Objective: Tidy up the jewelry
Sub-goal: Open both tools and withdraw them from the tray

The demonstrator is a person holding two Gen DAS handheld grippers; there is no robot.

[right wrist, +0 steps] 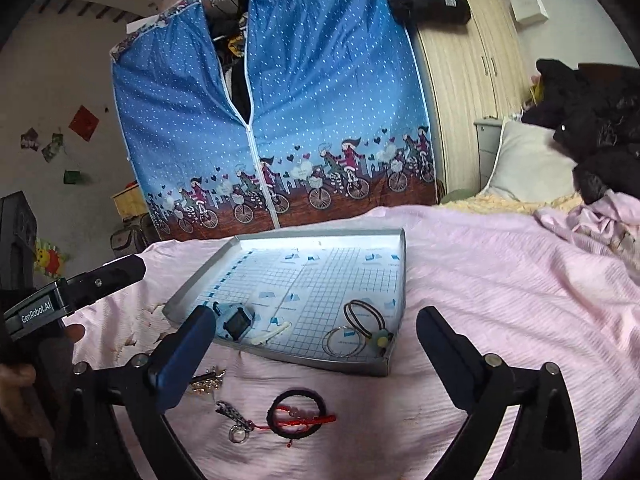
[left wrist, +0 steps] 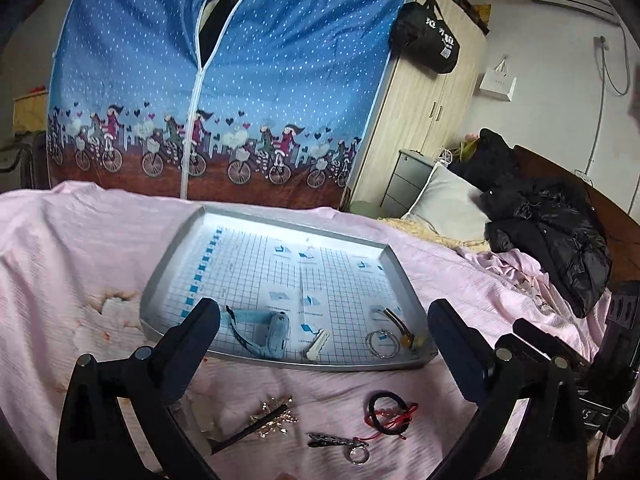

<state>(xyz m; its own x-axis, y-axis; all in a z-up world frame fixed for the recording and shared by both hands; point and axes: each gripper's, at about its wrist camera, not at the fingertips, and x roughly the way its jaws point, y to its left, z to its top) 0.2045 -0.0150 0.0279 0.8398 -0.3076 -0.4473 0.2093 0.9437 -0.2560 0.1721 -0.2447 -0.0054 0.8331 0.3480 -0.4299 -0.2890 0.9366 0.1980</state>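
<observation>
A silver tray (left wrist: pixel 276 363) (right wrist: pixel 320 364) with grid paper lies on the pink bedspread. In it are a light-blue watch (left wrist: pixel 272 332) (right wrist: pixel 236 320), a white clip (left wrist: pixel 318 346) (right wrist: pixel 272 332), silver hoops (left wrist: pixel 382 343) (right wrist: pixel 344 342) and a dark hair tie with a yellow charm (left wrist: pixel 396 322) (right wrist: pixel 366 316). On the bedspread in front of the tray lie a gold hair pin (left wrist: pixel 272 418) (right wrist: pixel 208 382), a patterned clip with a ring (left wrist: pixel 340 442) (right wrist: pixel 234 414) and a black band with red cord (left wrist: pixel 390 414) (right wrist: pixel 298 418). My left gripper (left wrist: pixel 324 360) and right gripper (right wrist: pixel 316 356) both hover open above these, holding nothing.
A blue zip wardrobe (left wrist: pixel 224 80) stands behind the bed. A wooden cupboard (left wrist: pixel 424 112), a grey pillow (left wrist: pixel 444 204) and black jackets (left wrist: pixel 548 232) are to the right. The other gripper's body (right wrist: pixel 52 304) and a hand (right wrist: pixel 16 384) show at the left of the right wrist view.
</observation>
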